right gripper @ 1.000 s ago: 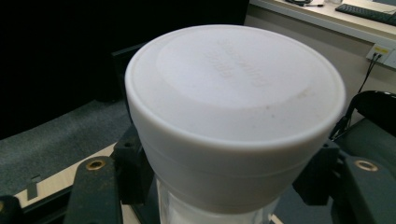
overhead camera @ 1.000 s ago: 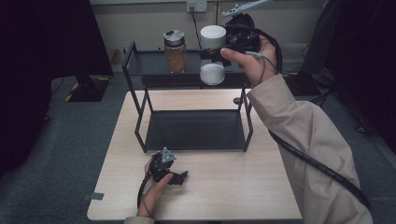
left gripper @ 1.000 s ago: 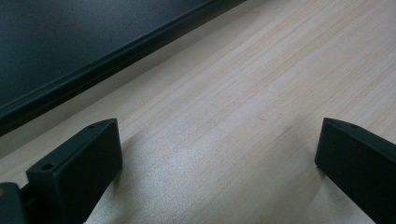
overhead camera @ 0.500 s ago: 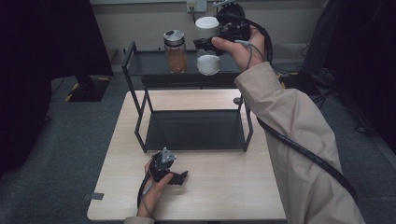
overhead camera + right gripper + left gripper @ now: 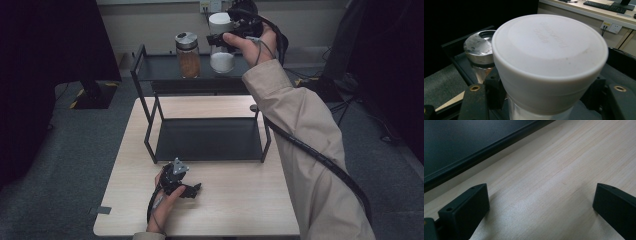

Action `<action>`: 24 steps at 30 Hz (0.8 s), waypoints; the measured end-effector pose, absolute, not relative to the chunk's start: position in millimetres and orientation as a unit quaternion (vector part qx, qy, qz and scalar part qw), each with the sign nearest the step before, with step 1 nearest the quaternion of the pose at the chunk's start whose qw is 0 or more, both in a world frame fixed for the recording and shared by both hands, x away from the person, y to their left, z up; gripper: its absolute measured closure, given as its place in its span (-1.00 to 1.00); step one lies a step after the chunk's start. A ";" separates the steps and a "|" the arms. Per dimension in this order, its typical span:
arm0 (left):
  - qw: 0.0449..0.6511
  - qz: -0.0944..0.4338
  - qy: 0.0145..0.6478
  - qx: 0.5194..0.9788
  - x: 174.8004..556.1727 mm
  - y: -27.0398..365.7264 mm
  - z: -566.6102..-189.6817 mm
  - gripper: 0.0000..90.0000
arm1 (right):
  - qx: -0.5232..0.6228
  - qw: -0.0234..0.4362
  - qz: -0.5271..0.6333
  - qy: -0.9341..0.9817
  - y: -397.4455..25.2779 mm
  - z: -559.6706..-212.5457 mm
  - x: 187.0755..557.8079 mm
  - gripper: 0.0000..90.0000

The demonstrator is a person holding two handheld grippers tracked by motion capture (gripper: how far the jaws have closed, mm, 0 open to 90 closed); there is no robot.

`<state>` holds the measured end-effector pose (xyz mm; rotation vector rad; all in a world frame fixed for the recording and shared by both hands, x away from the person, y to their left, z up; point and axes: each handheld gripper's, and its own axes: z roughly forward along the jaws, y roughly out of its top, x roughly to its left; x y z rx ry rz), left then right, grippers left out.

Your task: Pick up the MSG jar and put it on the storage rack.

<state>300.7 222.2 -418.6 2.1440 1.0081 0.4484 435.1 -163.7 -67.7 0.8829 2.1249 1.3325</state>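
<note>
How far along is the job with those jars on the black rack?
Done: a metal-lidded jar with brownish contents already stands on the rack's top shelf. In hand: the right gripper has its jaws around a white-capped jar beside it; whether its base rests on the shelf cannot be told. Left: letting go and pulling back. The left gripper rests open on the table.

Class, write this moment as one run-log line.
right gripper: shut on white-lidded jar, at rack's top shelf | left gripper: open, resting on table | metal-lidded jar: on shelf
</note>
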 end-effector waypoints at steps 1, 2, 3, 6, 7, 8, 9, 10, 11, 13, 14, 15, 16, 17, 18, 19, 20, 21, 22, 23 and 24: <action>0.357 0.174 0.390 0.831 300.7 222.3 -418.6 -1.00 | 0.324 0.239 0.485 0.776 -163.4 -67.9 436.2 -0.23; 0.357 0.174 0.390 0.831 300.7 222.3 -418.7 -1.00 | 0.325 0.240 0.484 0.776 -163.2 -68.3 436.9 -0.23; 0.357 0.174 0.390 0.831 300.7 222.3 -418.6 -1.00 | 0.327 0.240 0.484 0.775 -162.9 -68.9 437.3 -0.23; 0.357 0.174 0.390 0.831 300.7 222.3 -418.7 -1.00 | 0.330 0.240 0.483 0.775 -162.9 -70.8 439.8 -0.23; 0.357 0.174 0.390 0.831 300.7 222.3 -418.7 -1.00 | 0.331 0.239 0.482 0.775 -163.0 -71.2 440.6 -0.23; 0.357 0.174 0.390 0.831 300.7 222.3 -418.7 -1.00 | 0.333 0.239 0.481 0.775 -162.9 -71.9 441.4 -0.23; 0.357 0.174 0.390 0.831 300.7 222.3 -418.6 -1.00 | 0.335 0.238 0.481 0.775 -162.7 -72.5 441.8 -0.23; 0.357 0.174 0.390 0.831 300.6 222.3 -418.7 -1.00 | 0.334 0.239 0.482 0.774 -162.7 -73.6 442.1 -0.23; 0.357 0.174 0.390 0.831 300.7 222.3 -418.6 -1.00 | 0.333 0.238 0.480 0.775 -162.3 -73.7 442.6 -0.23; 0.357 0.174 0.390 0.831 300.6 222.2 -418.6 -1.00 | 0.334 0.237 0.479 0.777 -161.1 -74.6 443.6 -0.23; 0.357 0.174 0.390 0.831 300.7 222.3 -418.6 -1.00 | 0.334 0.237 0.479 0.776 -160.7 -75.1 443.8 -0.23; 0.357 0.174 0.390 0.831 300.6 222.3 -418.7 -1.00 | 0.335 0.238 0.479 0.776 -160.1 -76.0 444.0 -0.23; 0.357 0.174 0.390 0.831 300.6 222.3 -418.7 -1.00 | 0.334 0.238 0.478 0.777 -159.1 -76.3 444.3 -0.23; 0.357 0.174 0.390 0.831 300.7 222.3 -418.6 -1.00 | 0.333 0.239 0.477 0.778 -158.1 -76.8 444.6 -0.23; 0.357 0.174 0.390 0.830 300.6 222.3 -418.7 -1.00 | 0.335 0.237 0.477 0.777 -157.6 -77.8 445.0 -0.23; 0.357 0.174 0.391 0.831 300.6 222.2 -418.6 -1.00 | 0.335 0.237 0.478 0.777 -157.5 -78.8 445.6 -0.23; 0.357 0.174 0.390 0.831 300.7 222.2 -418.6 -1.00 | 0.334 0.236 0.480 0.776 -158.1 -79.5 445.8 -0.23; 0.357 0.174 0.390 0.831 300.7 222.3 -418.7 -1.00 | 0.336 0.234 0.481 0.775 -158.2 -79.3 446.1 -0.23; 0.357 0.174 0.390 0.831 300.7 222.3 -418.7 -1.00 | 0.336 0.234 0.480 0.776 -158.1 -79.2 446.4 -0.23; 0.357 0.174 0.391 0.831 300.6 222.2 -418.6 -1.00 | 0.336 0.234 0.481 0.776 -158.2 -79.4 446.3 -0.23; 0.357 0.174 0.391 0.831 300.6 222.2 -418.6 -1.00 | 0.336 0.233 0.481 0.775 -158.3 -79.8 446.3 -0.23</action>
